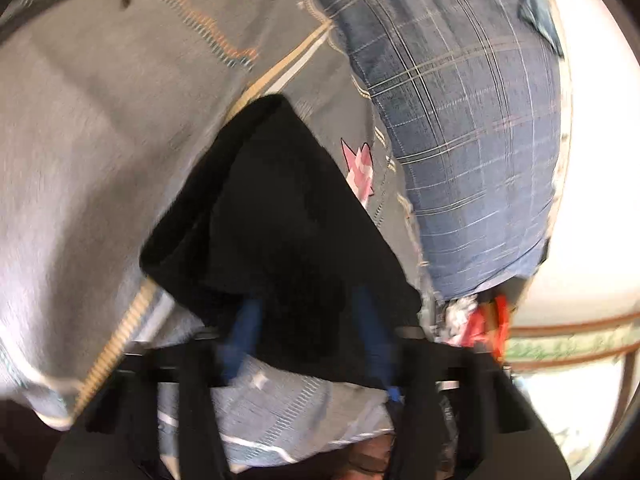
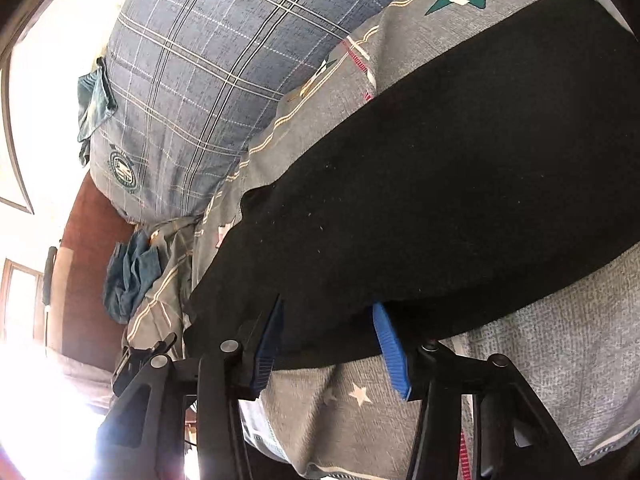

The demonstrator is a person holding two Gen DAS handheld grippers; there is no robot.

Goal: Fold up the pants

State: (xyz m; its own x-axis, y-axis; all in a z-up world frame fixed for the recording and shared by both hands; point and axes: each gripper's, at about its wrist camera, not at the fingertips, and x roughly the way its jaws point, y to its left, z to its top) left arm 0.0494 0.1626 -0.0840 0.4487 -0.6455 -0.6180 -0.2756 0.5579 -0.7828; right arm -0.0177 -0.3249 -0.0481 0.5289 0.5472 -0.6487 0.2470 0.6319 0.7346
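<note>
1. Pants [image 1: 280,216], black, are lying on a grey patterned bedspread [image 1: 92,128]; in the left wrist view they are filling the centre of the frame, blurred, with a folded corner pointing toward the upper middle.
2. Left gripper [image 1: 308,320] is sitting at the bottom centre of that view, its blue fingers [image 1: 244,332] running under the near edge of the black cloth; whether they are pinching it cannot be told.
3. A blue plaid pillow [image 1: 460,128] is resting at the upper right of the same view, just beside the pants.
4. In the right wrist view the pants [image 2: 460,184] are stretching from the lower left to the upper right.
5. Right gripper [image 2: 332,332] is standing at the bottom centre with its jaws apart, the blue fingers [image 2: 390,344] straddling the pants' near edge without pressing on it.
6. The plaid pillow [image 2: 192,80] is lying at the upper left there.
</note>
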